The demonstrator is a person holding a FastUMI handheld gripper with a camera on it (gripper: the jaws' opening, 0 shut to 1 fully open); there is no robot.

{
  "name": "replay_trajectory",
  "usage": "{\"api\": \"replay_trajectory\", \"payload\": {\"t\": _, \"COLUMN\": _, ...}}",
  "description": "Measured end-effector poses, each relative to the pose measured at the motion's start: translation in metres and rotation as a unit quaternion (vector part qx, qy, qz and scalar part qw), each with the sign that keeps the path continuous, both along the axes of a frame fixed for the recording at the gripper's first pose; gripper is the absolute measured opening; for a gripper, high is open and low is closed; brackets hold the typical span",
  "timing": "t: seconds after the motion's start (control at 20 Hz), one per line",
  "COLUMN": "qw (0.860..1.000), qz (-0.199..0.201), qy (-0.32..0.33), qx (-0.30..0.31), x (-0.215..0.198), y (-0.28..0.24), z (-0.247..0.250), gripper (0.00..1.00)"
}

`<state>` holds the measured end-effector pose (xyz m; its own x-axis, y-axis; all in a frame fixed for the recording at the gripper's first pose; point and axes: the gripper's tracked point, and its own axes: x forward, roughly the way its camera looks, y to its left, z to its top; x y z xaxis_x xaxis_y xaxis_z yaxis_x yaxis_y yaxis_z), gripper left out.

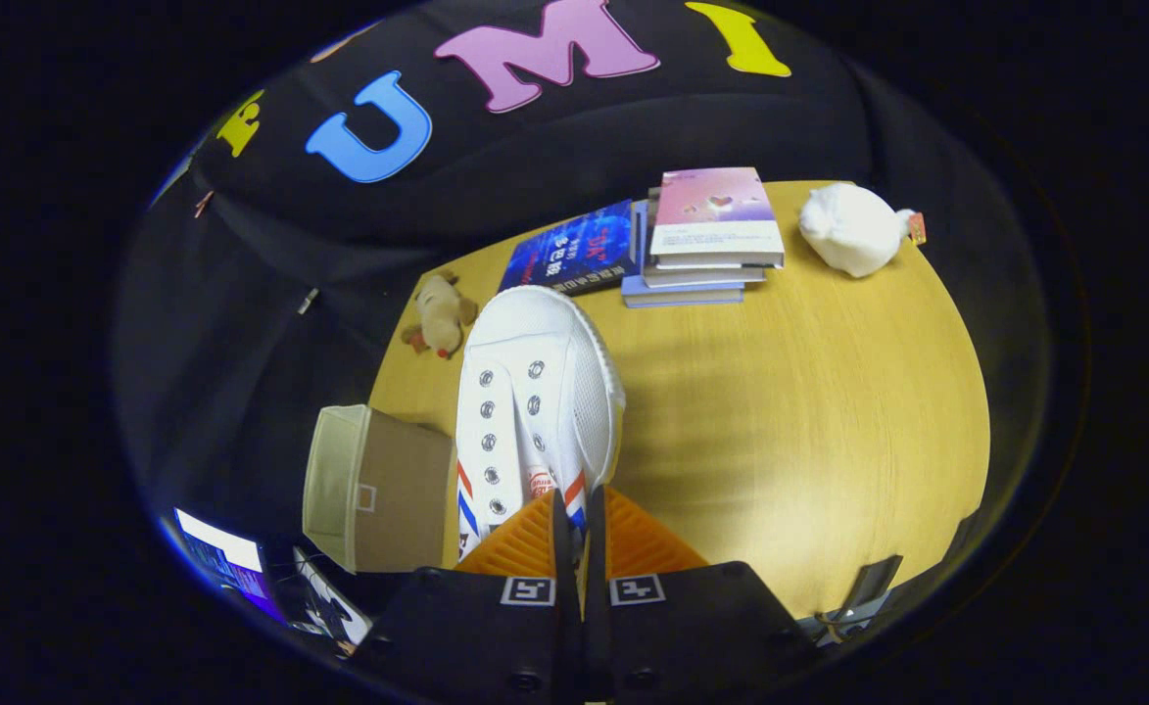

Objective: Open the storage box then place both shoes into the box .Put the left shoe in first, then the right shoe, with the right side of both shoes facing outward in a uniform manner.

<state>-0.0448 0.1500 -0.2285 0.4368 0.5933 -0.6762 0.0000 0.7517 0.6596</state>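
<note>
Your claw (576, 524) has its two fingers drawn nearly together, pinching the rear opening edge of the white canvas lace-up shoe with red and blue side stripes (535, 392); the shoe runs straight ahead from the fingertips, toe pointing away, apparently lifted above the yellow wood-grain table (780, 411). Judge the shoe light, with a soft upper that will fold under pressure and a stiffer rubber sole and toe cap; the thin collar is a fair hold, but the toe is likely to droop and swing, so move it smoothly. No laces fill the metal eyelets. A small red mark sits on the tongue, too small to read. Just beside the shoe stands the beige fabric storage box with a brown panel (378, 490), tipped on its side as seen here. Beyond the toe lie a small tan plush toy (440, 313), a dark blue book (574, 250) whose cover lettering is not legible, a stack of books topped by a pink cover (706, 235), and a white bundled cloth or bag (853, 230).
</note>
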Motion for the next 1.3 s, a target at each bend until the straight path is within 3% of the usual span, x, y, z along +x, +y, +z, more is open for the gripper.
{"api": "replay_trajectory", "payload": {"t": 0.3, "qw": 0.999, "qz": 0.009, "qy": -0.018, "qx": 0.042, "x": 0.007, "y": 0.063, "z": 0.069, "gripper": 0.05}}
{"api": "replay_trajectory", "payload": {"t": 0.75, "qw": 0.996, "qz": 0.029, "qy": -0.014, "qx": 0.08, "x": 0.007, "y": 0.177, "z": 0.126, "gripper": 0.06}}
{"api": "replay_trajectory", "payload": {"t": 1.0, "qw": 0.996, "qz": 0.053, "qy": 0.017, "qx": 0.074, "x": -0.008, "y": 0.242, "z": 0.132, "gripper": 0.05}}
{"api": "replay_trajectory", "payload": {"t": 1.3, "qw": 0.995, "qz": 0.081, "qy": 0.057, "qx": 0.024, "x": -0.025, "y": 0.292, "z": 0.1, "gripper": 0.05}}
